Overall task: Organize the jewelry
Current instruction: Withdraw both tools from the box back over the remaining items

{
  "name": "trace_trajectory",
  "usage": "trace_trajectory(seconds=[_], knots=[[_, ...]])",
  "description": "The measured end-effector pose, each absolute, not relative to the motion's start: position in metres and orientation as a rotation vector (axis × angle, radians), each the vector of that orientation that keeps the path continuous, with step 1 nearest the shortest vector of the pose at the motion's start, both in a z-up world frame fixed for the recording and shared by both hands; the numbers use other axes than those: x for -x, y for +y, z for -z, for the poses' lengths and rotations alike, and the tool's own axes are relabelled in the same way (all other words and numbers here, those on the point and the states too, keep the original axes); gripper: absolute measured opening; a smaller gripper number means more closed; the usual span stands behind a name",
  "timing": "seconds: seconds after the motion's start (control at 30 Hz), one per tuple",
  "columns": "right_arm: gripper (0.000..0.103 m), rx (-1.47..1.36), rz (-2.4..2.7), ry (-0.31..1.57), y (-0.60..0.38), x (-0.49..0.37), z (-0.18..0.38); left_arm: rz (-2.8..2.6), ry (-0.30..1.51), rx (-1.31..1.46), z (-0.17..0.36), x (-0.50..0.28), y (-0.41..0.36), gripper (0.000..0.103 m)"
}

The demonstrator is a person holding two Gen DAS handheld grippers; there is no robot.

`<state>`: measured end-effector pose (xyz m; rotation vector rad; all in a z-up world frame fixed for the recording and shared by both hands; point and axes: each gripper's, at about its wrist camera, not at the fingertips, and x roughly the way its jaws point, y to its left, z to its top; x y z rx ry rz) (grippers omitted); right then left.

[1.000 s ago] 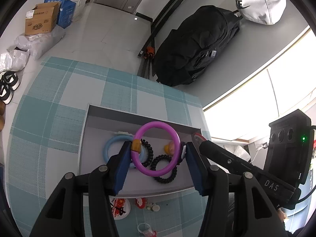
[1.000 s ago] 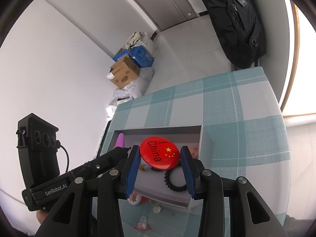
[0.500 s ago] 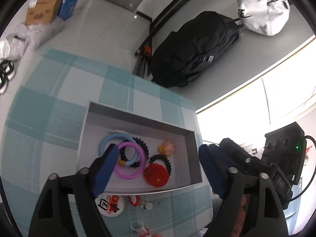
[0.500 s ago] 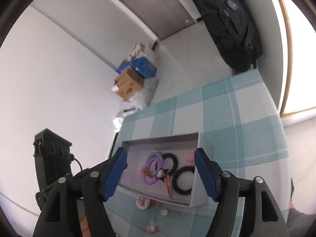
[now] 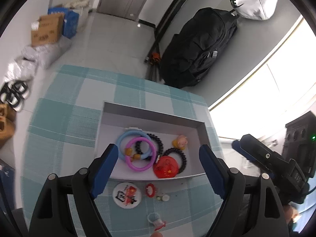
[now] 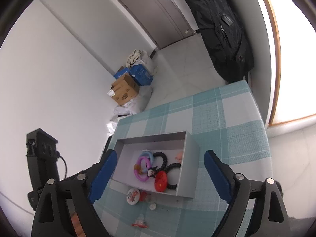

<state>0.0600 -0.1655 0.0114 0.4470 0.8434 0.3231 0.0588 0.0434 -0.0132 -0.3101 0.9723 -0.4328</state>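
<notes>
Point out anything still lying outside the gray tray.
Four small pieces sit on the checked cloth in front of the gray tray: a white round badge, a red charm, a small white bead, and a clear ring.

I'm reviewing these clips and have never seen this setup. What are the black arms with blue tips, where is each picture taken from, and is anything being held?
Each picture comes from a camera on a handheld two-finger gripper, looking along its fingers. The blue pads are the fingertips of the left gripper and the right gripper. Both are open and hold nothing. Below them, on a checked tablecloth, sits a grey tray holding a purple ring, a blue ring, black coil bands and a red badge. A white badge and some small trinkets lie on the cloth outside the tray.
</notes>
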Motion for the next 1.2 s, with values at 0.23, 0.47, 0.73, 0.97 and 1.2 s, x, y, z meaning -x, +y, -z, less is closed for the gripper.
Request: trace_trajectory(seconds=[0.23, 0.47, 0.73, 0.97, 1.2], knots=[[0.095, -0.359, -0.316, 0.859, -0.154, -0.048, -0.009, 0.393, 0.879, 0.234, 0.002, -0.038, 0.044, 0.081], [0.099, -0.308, -0.290, 0.868, -0.152, -0.032, -0.003, 0.374, 0.859, 0.198, 0.005, -0.014, 0.051, 0.081], [0.103, -0.275, -0.263, 0.880, -0.156, -0.012, 0.002, 0.340, 0.871, 0.140, 0.011, 0.006, 0.048, 0.081], [0.103, -0.269, -0.237, 0.887, -0.160, -0.002, 0.006, 0.353, 0.926, 0.117, 0.018, 0.018, 0.042, 0.081], [0.103, -0.204, -0.259, 0.868, -0.156, 0.007, 0.009, 0.372, 0.982, 0.069, 0.034, 0.027, 0.029, 0.081]])
